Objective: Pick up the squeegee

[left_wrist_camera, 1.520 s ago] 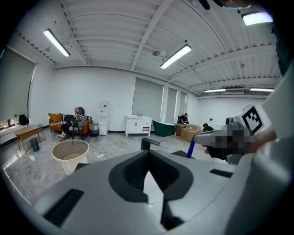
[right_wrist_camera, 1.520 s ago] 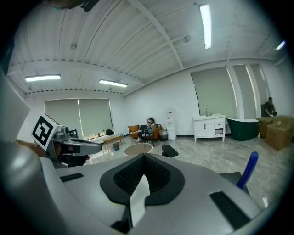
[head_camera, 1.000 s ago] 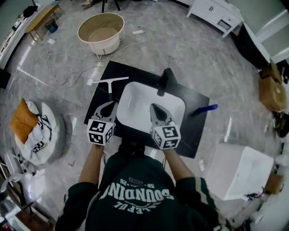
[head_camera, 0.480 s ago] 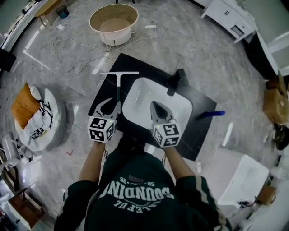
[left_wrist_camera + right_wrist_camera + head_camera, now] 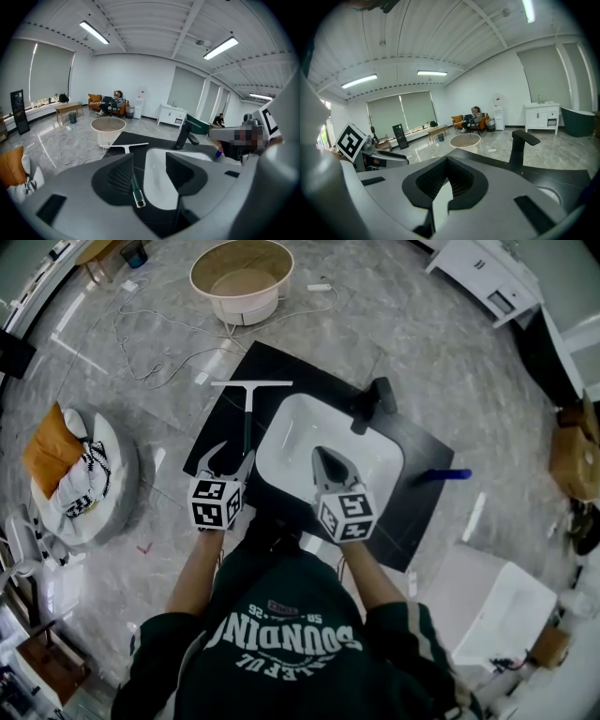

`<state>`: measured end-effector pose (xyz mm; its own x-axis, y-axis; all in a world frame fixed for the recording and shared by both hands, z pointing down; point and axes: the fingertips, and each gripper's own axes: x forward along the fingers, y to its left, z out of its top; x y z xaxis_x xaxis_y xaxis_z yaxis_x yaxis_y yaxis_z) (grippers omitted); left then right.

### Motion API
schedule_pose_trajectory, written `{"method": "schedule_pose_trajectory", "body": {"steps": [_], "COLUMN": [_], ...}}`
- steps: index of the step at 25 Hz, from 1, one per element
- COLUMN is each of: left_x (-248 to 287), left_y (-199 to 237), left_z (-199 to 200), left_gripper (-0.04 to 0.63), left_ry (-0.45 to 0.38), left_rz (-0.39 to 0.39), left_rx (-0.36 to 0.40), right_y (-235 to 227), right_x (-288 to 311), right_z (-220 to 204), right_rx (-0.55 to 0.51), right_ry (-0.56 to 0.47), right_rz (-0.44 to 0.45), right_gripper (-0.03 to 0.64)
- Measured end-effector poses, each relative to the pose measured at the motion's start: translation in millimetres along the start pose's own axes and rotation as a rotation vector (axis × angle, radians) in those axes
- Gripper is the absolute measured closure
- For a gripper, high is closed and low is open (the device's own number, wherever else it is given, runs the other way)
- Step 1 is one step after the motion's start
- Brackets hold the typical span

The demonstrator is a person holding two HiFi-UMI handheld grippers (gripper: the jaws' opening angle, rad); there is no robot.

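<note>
The squeegee lies on the black counter [image 5: 417,512] left of the white sink [image 5: 291,423]. Its white blade [image 5: 251,383] points away from me and its dark handle [image 5: 247,427] runs back toward me. My left gripper [image 5: 233,454] hovers over the near end of the handle, and its jaws are opening. In the left gripper view the handle [image 5: 135,192] lies between the jaws of the left gripper [image 5: 149,171], close to the left pad [image 5: 119,176], and neither pad presses on it. My right gripper [image 5: 328,457] is shut and empty over the sink basin, as the right gripper [image 5: 446,183] view also shows.
A black faucet [image 5: 373,401] stands at the sink's far edge. A blue object [image 5: 448,474] lies on the counter's right side. On the floor are a round beige tub [image 5: 235,277], loose cables [image 5: 169,338], a cushioned stool [image 5: 80,465] and a white basin [image 5: 497,606].
The left gripper's jaws have gone from shut to wide apart, and it has come down to the handle's near end. The right gripper has shifted only slightly over the sink.
</note>
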<state>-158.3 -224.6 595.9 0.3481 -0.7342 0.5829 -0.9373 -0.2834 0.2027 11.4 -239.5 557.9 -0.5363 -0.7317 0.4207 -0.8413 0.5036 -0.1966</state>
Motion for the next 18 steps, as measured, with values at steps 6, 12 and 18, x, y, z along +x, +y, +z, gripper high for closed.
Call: {"method": "schedule_pose_trajectory", "body": {"steps": [6, 12, 18], "left_x": [15.5, 30.7, 50.5], "left_y": [7.5, 13.3, 21.1], "left_z": [-28.3, -44.9, -52.4], "left_gripper": [0.401, 0.402, 0.402], "left_ry": [0.077, 0.136, 0.181], "left_rz": [0.016, 0.025, 0.027], "left_rx": [-0.037, -0.054, -0.056], "right_y": [-1.4, -11.3, -18.5], "right_x": [1.1, 0.9, 2.5], "right_z": [-6.8, -13.1, -22.8], "right_rx": [0.009, 0.039, 0.05], "right_ry": [0.013, 0.027, 0.05], "right_rz": [-0.006, -0.028, -0.05], "right_gripper": [0.615, 0.615, 0.615]}}
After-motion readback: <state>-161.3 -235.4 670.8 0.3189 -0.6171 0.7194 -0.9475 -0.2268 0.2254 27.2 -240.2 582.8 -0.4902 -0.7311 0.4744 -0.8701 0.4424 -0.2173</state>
